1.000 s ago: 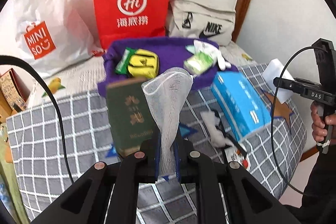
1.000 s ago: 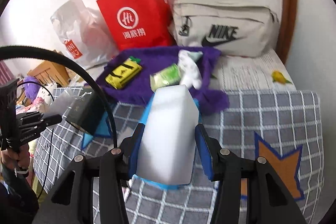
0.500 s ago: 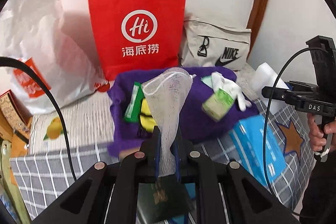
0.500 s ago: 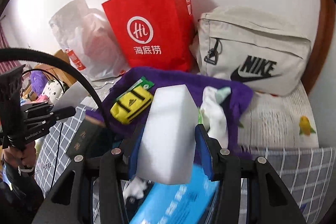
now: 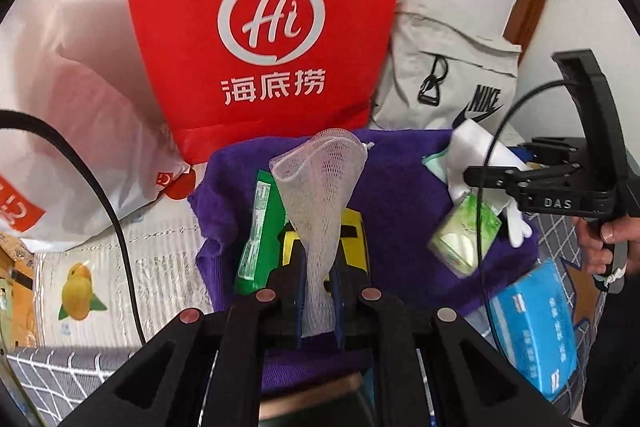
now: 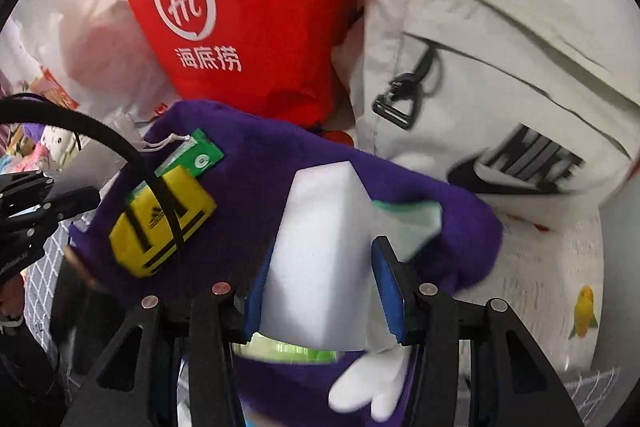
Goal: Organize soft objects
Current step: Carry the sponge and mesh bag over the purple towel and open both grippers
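My left gripper (image 5: 317, 291) is shut on a white mesh pouch (image 5: 320, 187), which stands up from the jaws above the purple towel (image 5: 392, 187). My right gripper (image 6: 324, 287) is shut on a white foam sponge block (image 6: 320, 259), held over the same purple towel (image 6: 256, 163). On the towel lie a yellow pouch (image 6: 160, 223), a green packet (image 5: 256, 227), a green tissue pack (image 5: 464, 235) and a white glove (image 6: 368, 387). In the left wrist view the right gripper (image 5: 500, 183) hangs at the right, above the glove.
A red paper bag (image 5: 264, 27) and a beige Nike bag (image 6: 500, 87) stand against the wall behind the towel. A white plastic bag (image 5: 80, 131) lies left, a blue tissue box (image 5: 532, 327) right. The bed has a checked cover (image 5: 48, 375).
Both grippers have moved forward from over the checked cover to over the purple towel, each keeping its hold. The bags at the wall now loom much larger.
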A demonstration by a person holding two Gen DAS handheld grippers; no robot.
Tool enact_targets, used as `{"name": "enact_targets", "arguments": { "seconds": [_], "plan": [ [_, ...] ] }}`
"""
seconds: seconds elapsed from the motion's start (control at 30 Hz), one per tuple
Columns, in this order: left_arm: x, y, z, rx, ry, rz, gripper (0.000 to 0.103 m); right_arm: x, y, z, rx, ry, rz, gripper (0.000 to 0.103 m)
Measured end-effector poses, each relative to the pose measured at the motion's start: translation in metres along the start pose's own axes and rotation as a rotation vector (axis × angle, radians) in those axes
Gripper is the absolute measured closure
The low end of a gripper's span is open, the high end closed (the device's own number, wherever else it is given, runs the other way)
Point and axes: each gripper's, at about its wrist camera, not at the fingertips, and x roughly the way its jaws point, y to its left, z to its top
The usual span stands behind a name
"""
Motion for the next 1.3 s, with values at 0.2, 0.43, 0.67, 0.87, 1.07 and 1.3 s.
{"name": "enact_targets", "arguments": {
  "seconds": [0.2, 0.43, 0.67, 0.87, 1.07, 1.3],
  "plan": [
    [0.020, 0.005, 0.006, 0.003, 0.041, 0.002, 0.092, 0.037, 0.005, 0.015, -0.042, 0.062, -0.009, 0.055],
    [0.038, 0.006, 0.010, -0.003, 0.085, -0.006, 0.092, 0.045, 0.010, 0.014, -0.077, 0.074, 0.005, 0.044],
    [0.065, -0.001, 0.020, -0.031, 0.157, -0.069, 0.090, 0.021, 0.010, 0.003, -0.081, 0.036, 0.078, 0.032],
    [0.076, -0.009, 0.023, -0.038, 0.186, -0.065, 0.057, -0.013, 0.008, -0.008, -0.074, -0.012, 0.076, 0.028],
    [0.051, -0.014, 0.017, -0.022, 0.132, -0.023, 0.029, -0.053, 0.014, -0.033, -0.038, -0.074, 0.071, 0.028],
    [0.013, -0.015, -0.002, -0.019, 0.120, 0.029, 0.029, -0.092, 0.034, -0.071, -0.030, -0.106, 0.054, 0.028]
  ]
}}
